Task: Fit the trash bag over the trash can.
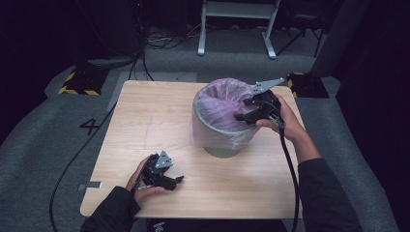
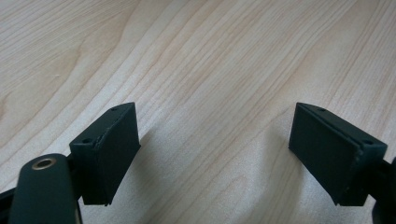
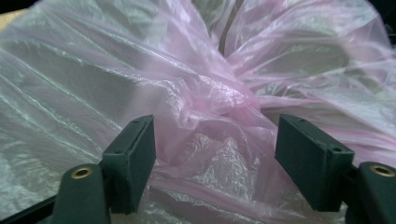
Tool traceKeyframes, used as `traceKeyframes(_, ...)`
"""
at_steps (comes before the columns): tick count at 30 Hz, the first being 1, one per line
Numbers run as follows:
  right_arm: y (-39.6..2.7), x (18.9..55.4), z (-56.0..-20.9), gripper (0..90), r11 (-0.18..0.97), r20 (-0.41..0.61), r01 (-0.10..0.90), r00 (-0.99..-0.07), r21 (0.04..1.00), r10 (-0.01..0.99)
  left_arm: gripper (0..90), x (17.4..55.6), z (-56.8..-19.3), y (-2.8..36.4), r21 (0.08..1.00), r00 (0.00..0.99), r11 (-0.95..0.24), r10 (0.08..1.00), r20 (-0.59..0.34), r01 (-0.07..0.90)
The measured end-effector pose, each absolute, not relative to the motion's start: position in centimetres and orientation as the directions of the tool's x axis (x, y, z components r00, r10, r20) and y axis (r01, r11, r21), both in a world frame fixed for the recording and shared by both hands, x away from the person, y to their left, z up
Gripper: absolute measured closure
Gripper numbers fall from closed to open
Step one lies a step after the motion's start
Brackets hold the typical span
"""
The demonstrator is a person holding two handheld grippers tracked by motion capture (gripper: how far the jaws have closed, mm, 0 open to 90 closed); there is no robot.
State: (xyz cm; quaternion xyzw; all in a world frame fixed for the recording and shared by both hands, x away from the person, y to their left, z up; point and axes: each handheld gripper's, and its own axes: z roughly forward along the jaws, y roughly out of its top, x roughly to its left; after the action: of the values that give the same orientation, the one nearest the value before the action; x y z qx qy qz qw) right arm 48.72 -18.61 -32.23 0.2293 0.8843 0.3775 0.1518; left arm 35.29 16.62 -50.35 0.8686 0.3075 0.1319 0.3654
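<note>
From the high view, my right gripper (image 1: 244, 115) reaches over the bin (image 1: 220, 121) at the table's (image 1: 145, 121) two o'clock, while my left gripper (image 1: 175, 181) rests at seven o'clock. In the left gripper view its jaws stand spread over bare wood. In the right gripper view the jaws are spread around a pink liner bag (image 3: 210, 102) fold at twelve o'clock, pinching nothing; I judge I am fitting the liner, and next must close on that fold.

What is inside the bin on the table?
A pink plastic bag lines the bin, crumpled inward and folded over its rim. The right gripper is at the rim. The bag's folds hide the bottom.

Left hand-held gripper (image 1: 178, 180) low, gaping; right hand-held gripper (image 1: 240, 116) raised, gaping.
</note>
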Motion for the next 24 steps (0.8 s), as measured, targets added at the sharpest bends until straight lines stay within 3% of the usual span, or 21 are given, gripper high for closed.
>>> traceKeyframes(4, -18.4, 48.8, -32.3, 26.5, 0.627, -0.080, 0.309, -0.855, 0.715, 0.513, 15.3, 35.3, -50.4, 16.7, 0.712, 0.776, -0.543, 0.630, -0.003, 0.444)
traceKeyframes(8, -18.1, 49.0, -32.8, 19.2, 0.681, -0.059, 0.337, -0.871, 0.650, 0.487, 15.1, 35.4, -50.4, 16.7, 0.712, 0.778, -0.545, 0.629, -0.003, 0.443)
traceKeyframes(11, -18.3, 48.7, -32.7, 22.9, 0.660, -0.069, 0.328, -0.864, 0.676, 0.499, 15.1, 35.4, -50.4, 16.7, 0.712, 0.778, -0.543, 0.629, -0.006, 0.444)
traceKeyframes(19, -21.6, 46.0, -31.4, 21.1, 0.496, -0.086, 0.254, -0.821, 0.831, 0.564, 15.0, 35.4, -50.4, 16.7, 0.713, 0.779, -0.543, 0.628, -0.006, 0.443)
traceKeyframes(24, -24.4, 44.0, -31.1, 21.0, 0.430, -0.087, 0.232, -0.792, 0.873, 0.604, 15.0, 35.4, -50.4, 16.7, 0.713, 0.778, -0.543, 0.628, -0.006, 0.444)
